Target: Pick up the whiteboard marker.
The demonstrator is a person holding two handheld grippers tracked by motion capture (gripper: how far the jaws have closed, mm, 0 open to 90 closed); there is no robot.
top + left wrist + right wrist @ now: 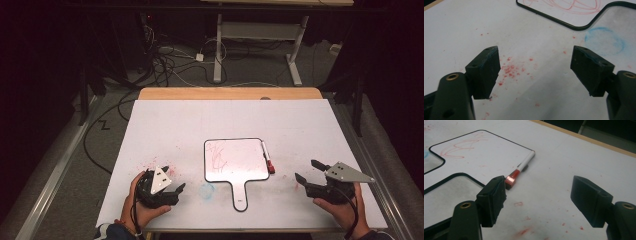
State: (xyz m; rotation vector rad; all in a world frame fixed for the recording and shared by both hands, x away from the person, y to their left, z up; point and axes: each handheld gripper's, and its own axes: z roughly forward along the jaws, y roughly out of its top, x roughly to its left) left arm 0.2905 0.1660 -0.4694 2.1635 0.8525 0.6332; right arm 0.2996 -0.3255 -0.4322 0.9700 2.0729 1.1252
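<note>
We held the left gripper (172, 191) low over the near left part of the table (165, 125), its jaws spread wide and grasping nothing; in the left gripper view (535, 72) a scatter of red specks (510, 70) lay on the white surface between them. A faint blue ring (605, 41) marked the table just beyond the right jaw.

We held the right gripper (309, 171) near the table's near right corner, its jaws likewise released and empty, pointing toward the middle. In the right gripper view (539, 200) more red smudges (524, 231) dotted the surface under it.

Between the two grippers lay a small handled whiteboard (235, 162), flat on the table, its handle toward the near edge. Red scribbles (218, 156) covered its left part. A marker (267, 157) with a white barrel and red cap lay along the whiteboard's right edge, touching it, cap toward us. In the right gripper view the marker (522, 167) sat just beyond the left jaw, apart from it.
</note>
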